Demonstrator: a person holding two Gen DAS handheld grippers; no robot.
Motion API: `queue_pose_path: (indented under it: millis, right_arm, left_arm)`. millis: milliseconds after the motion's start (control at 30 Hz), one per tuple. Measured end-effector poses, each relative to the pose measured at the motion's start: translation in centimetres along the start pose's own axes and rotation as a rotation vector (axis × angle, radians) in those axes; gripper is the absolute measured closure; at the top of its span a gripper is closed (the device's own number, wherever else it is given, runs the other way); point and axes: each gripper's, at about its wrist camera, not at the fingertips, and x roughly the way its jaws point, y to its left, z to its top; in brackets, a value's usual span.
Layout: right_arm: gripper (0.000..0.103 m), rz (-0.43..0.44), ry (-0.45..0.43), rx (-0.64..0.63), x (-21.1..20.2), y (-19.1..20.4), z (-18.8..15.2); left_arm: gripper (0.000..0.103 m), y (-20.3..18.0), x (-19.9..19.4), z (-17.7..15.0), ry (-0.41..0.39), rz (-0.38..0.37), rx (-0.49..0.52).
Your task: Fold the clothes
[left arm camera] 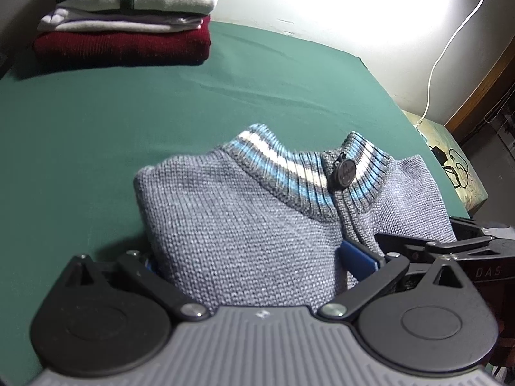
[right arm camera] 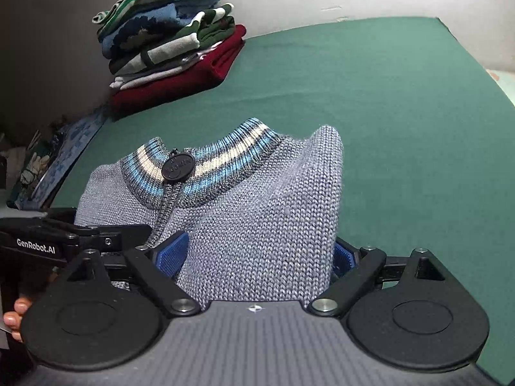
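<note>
A folded grey knit sweater (left arm camera: 244,225) (right arm camera: 264,222) with a blue-and-cream striped collar and a round black zip pull (left arm camera: 344,173) (right arm camera: 178,167) is held up over the green-covered surface (left arm camera: 80,135) (right arm camera: 412,122). My left gripper (left arm camera: 254,260) is shut on its lower left part, and one blue pad (left arm camera: 357,257) shows. My right gripper (right arm camera: 257,254) is shut on the lower right part between blue pads (right arm camera: 172,252). Each gripper appears at the edge of the other's view, the right one (left arm camera: 450,247) and the left one (right arm camera: 64,241).
A stack of folded clothes (left arm camera: 128,22) (right arm camera: 173,45), dark red at the bottom, sits at the far left corner against the wall. A white cable (left arm camera: 450,41) hangs at the right. Patterned items (right arm camera: 48,164) lie off the left edge. A hand's fingertips (right arm camera: 14,318) show.
</note>
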Motion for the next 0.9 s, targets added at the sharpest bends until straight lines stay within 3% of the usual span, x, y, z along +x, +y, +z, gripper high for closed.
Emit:
queue_pose_path:
  millis: [100, 267, 533, 667, 733, 900]
  right_arm:
    - [0.013, 0.0, -0.008, 0.006, 0.0, -0.2, 0.1]
    - [0.031, 0.056, 0.0, 0.052, -0.5, -0.9, -0.1]
    - [0.028, 0.115, 0.02, 0.09, -0.7, -1.4, 0.0]
    - [0.018, 0.13, 0.018, 0.076, -0.4, -1.1, 0.0]
    - [0.018, 0.111, 0.01, 0.062, -0.2, -0.7, 0.1]
    - [0.035, 0.076, 0.003, 0.059, -0.4, -0.8, 0.0]
  left_arm:
    - [0.001, -0.1, 0.1, 0.0, -0.005, 0.007, -0.004]
    - [0.001, 0.4, -0.2, 0.0, -0.008, -0.022, -0.048]
    - [0.001, 2.2, -0.8, -0.2, -0.023, -0.126, -0.133]
    - [0.001, 1.4, -0.6, -0.2, -0.025, -0.104, -0.105]
    - [0.001, 0.9, -0.5, -0.4, -0.034, -0.082, -0.083]
    - [0.001, -0.2, 0.0, -0.1, -0.003, -0.016, -0.047]
